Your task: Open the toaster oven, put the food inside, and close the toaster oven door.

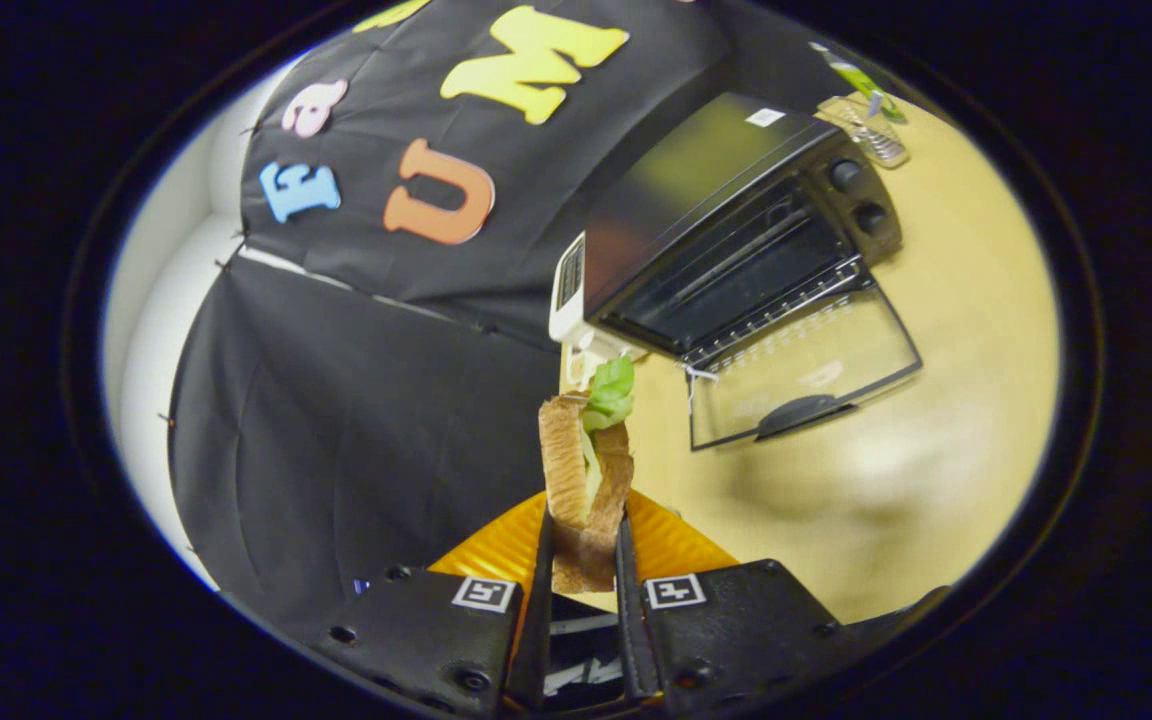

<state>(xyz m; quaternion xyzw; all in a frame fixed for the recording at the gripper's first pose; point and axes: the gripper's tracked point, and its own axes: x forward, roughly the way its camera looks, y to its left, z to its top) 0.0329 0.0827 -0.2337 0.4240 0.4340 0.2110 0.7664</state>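
Fingers [584, 545] clamped on sandwich [586, 470]; toaster oven [736, 235] beyond, door [806, 365] open, cavity holds wire rack.

We see a light wooden surface [946, 330] running to the right, softly lit with a pale glare patch near its middle. To the left hangs the booth's black cloth wall [356, 400], creased and pinned in panels. Beyond the cloth's left edge, a plain white wall [151, 330] shows, evenly bright.
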